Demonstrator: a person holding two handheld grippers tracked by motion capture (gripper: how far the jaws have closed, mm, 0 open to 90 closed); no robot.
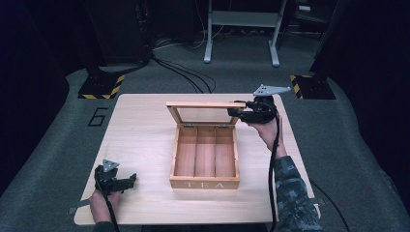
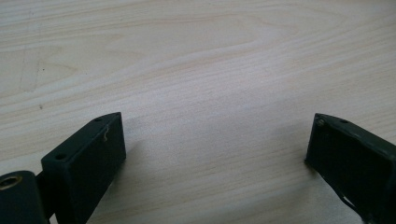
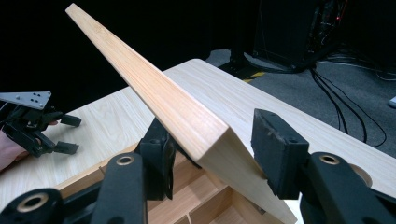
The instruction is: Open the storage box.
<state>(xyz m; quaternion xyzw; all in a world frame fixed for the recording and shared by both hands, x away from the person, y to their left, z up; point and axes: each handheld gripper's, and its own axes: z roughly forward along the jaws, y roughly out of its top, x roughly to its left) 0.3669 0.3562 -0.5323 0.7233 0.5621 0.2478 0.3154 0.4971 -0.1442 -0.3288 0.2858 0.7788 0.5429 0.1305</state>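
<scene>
**Right gripper view: jaws straddle the corner of the raised tea-box lid**

Right gripper view puts the right gripper [image 3: 210, 154] at the near corner of the lid [image 3: 154, 88], one jaw on each side of the wooden frame. The left-hand jaw looks pressed to the wood; a thin gap seems to remain at the other, so I cannot tell whether the grip is firm or only loose. Taking the lid at its free corner, far from the hinges, probably gives the hand the best leverage for swinging it.

The left gripper [image 1: 126, 182] rests on the table [image 1: 140, 140] at the near left corner, well apart from the tea box [image 1: 205, 157]. Its jaws stand wide with nothing between them, apparently parked while the other hand works.

The high view gives the layout: the box sits mid-table, its lid standing open at the far side with a glass pane in the frame, three empty compartments below, and "TEA" lettered on the front wall. It cannot resolve how the right jaws meet the lid; the right gripper view supplies that, and shows the left gripper [image 3: 39, 123] far off across the table. The left gripper view adds the left gripper [image 2: 215, 144] spread over bare wood grain.
</scene>
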